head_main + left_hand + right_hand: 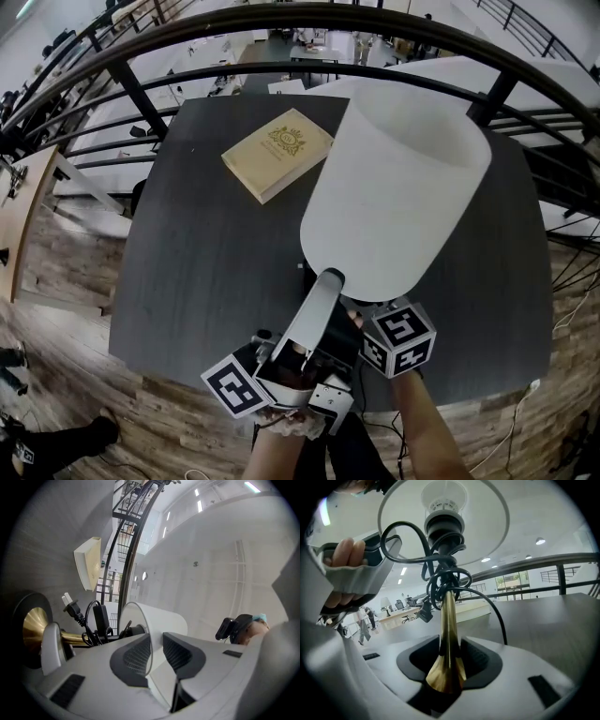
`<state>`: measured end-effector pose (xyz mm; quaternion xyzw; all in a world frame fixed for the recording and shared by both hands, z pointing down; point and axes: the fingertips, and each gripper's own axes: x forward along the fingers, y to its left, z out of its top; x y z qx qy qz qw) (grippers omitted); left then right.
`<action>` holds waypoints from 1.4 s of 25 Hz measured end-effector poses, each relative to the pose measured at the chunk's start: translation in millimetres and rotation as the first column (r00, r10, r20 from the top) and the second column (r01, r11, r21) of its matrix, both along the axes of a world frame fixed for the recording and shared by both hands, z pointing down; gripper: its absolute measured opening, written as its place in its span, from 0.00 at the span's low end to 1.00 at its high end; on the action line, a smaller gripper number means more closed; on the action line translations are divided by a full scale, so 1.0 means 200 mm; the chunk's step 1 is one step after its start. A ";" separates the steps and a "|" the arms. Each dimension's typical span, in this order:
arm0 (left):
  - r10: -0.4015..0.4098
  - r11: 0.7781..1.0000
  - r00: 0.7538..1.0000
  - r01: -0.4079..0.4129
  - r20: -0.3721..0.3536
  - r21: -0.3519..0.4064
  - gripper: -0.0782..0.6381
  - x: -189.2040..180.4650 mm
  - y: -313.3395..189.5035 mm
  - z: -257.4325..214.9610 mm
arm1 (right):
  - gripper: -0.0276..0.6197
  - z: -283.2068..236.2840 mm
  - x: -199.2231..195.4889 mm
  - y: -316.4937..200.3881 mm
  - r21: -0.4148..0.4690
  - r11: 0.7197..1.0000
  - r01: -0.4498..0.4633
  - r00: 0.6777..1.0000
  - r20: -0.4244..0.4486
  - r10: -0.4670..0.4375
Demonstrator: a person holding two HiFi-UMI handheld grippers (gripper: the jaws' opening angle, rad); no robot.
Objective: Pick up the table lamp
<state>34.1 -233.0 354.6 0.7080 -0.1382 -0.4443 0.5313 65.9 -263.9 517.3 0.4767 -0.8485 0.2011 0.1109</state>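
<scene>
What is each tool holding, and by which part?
Left tool pinches the white lampshade at its rim; right tool clamps the brass lamp stem near its flare.

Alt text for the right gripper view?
The right hand-held gripper clamps a table lamp's brass stem, looking up into its white shade. A black cord is wound round the stem below the socket; the left hand-held gripper shows at upper left.

The shade (394,178) is plain white, the stem (447,630) shiny brass, the cord (443,581) black. The table (206,262) is dark grey with fine grain. The book (278,153) is tan with a gold emblem. The left gripper (156,652) and right gripper (449,660) are white with dark grey ribbed jaws. Their cubes (398,337) bear black-and-white squares.
</scene>
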 end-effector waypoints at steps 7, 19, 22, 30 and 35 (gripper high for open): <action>-0.003 1.000 0.999 0.003 -0.051 -0.010 0.24 -0.01 -0.01 0.00 | 0.27 -0.01 0.01 -0.01 0.042 0.999 -0.014 1.000 0.012 0.013; 0.014 1.000 0.996 -0.014 -0.092 -0.004 0.23 -0.02 0.02 -0.02 | 0.26 -0.04 -0.01 0.02 0.095 0.995 -0.007 1.000 0.000 0.007; 0.018 1.000 0.995 -0.017 -0.103 0.010 0.23 -0.02 0.04 -0.05 | 0.26 -0.08 -0.01 0.04 0.106 0.994 -0.021 1.000 0.001 0.021; 0.029 0.999 0.993 -0.025 -0.116 0.036 0.23 -0.01 0.05 -0.15 | 0.26 -0.18 0.02 0.04 0.126 0.992 -0.013 1.000 -0.003 0.014; 0.038 0.998 0.992 -0.031 -0.119 0.059 0.23 0.00 0.09 -0.28 | 0.26 -0.31 0.04 0.07 0.140 0.990 -0.011 1.000 -0.004 0.012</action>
